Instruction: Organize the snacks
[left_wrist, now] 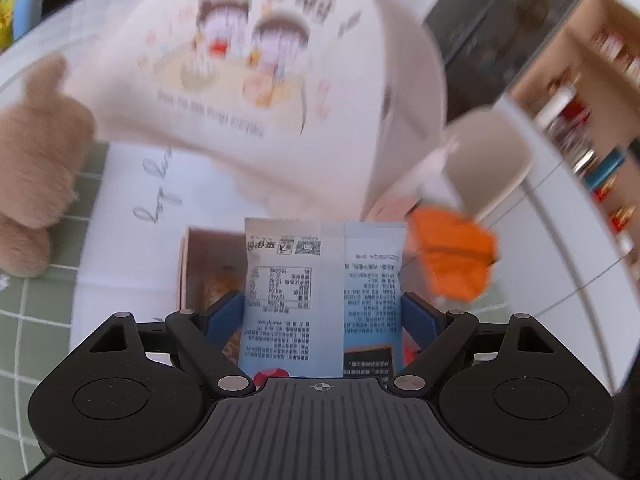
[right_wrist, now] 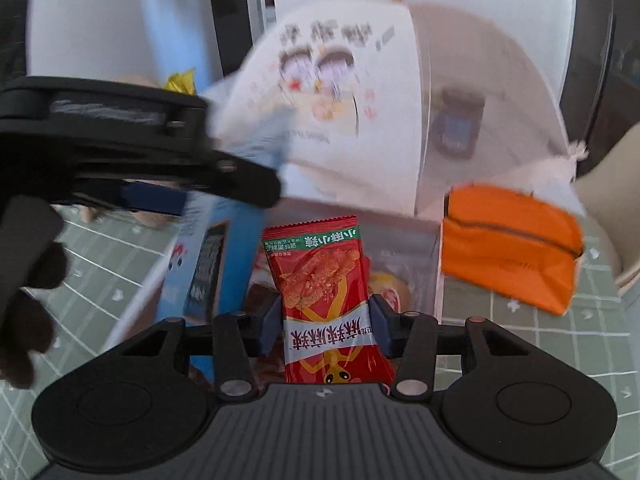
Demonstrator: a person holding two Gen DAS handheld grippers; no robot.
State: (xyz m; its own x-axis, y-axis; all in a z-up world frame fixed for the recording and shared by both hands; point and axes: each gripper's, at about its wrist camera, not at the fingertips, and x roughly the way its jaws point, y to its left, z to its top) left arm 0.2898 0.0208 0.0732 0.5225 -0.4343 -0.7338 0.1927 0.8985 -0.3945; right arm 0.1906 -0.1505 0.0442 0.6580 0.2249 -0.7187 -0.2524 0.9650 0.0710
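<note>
My left gripper (left_wrist: 322, 308) is shut on a light blue snack packet (left_wrist: 320, 280), held upright with its printed back facing me. My right gripper (right_wrist: 326, 320) is shut on a red snack packet (right_wrist: 320, 280), also upright. Both packets hang above an open pinkish box (left_wrist: 188, 264) with more snacks inside (right_wrist: 400, 256). In the right wrist view the left tool reaches in from the left, one blue finger (right_wrist: 156, 196) against the blue packet (right_wrist: 212, 264), with a dark-gloved hand (right_wrist: 28, 300) behind it.
A white bag with a cartoon print (left_wrist: 260, 80) stands blurred behind the box. An orange pouch (right_wrist: 508, 248) lies right of the box on the green grid mat (right_wrist: 520, 340). A plush bear (left_wrist: 36, 160) sits far left, a stocked shelf (left_wrist: 592, 120) far right.
</note>
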